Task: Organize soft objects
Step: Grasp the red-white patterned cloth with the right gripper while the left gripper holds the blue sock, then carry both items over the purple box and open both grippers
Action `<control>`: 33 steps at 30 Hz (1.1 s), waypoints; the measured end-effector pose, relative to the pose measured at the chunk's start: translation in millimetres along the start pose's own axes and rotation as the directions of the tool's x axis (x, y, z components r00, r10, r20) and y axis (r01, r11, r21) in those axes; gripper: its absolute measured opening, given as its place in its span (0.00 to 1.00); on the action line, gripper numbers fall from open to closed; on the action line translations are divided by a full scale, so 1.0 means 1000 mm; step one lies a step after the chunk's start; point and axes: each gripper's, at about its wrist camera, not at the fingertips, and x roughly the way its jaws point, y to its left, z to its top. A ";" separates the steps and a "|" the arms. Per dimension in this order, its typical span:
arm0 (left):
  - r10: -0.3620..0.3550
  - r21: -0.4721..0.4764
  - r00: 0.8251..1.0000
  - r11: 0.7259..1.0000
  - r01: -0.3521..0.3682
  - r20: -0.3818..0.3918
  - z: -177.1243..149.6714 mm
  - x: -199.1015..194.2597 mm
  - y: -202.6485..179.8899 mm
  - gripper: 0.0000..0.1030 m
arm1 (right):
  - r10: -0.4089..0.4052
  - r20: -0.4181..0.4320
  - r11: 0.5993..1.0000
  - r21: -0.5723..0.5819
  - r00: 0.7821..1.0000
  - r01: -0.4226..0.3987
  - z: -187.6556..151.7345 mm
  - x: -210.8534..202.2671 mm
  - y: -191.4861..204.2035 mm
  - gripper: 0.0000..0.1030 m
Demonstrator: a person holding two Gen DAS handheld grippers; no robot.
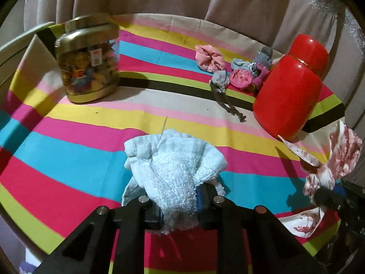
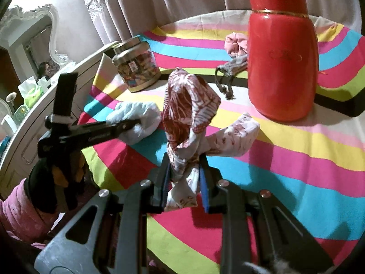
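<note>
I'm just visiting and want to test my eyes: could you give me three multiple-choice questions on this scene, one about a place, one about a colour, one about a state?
1. Where is the red jar?
A. on the striped cloth
B. on the floor
C. on a chair

2. What colour is the towel in the left gripper?
A. black
B. pale blue
C. orange

3. The right gripper is:
A. empty
B. shut on the patterned cloth
C. shut on a spoon

Answers: 1 A, it stands on the stripes; 2 B, the terry looks pale blue; 3 B, cloth is pinched between the jaws.

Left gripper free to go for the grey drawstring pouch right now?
Probably not. The left gripper is shut on the pale blue towel; it would have to drop that first. The path across the striped cloth to the grey drawstring pouch looks open.
</note>
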 end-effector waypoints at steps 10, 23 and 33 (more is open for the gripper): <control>-0.006 0.011 0.999 1.000 0.006 0.047 -0.006 -0.030 0.000 0.21 | 0.010 0.001 0.998 -0.055 1.000 -0.010 0.005 -0.006 0.025 0.27; 0.009 -0.050 0.996 0.999 -0.005 0.086 -0.027 -0.069 0.027 0.21 | 0.042 0.003 0.989 -0.144 0.999 -0.041 0.009 -0.008 0.065 0.27; 0.062 -0.113 0.988 0.993 -0.046 0.141 -0.051 -0.113 0.053 0.21 | 0.114 -0.033 0.954 -0.276 0.993 -0.119 0.009 -0.003 0.120 0.27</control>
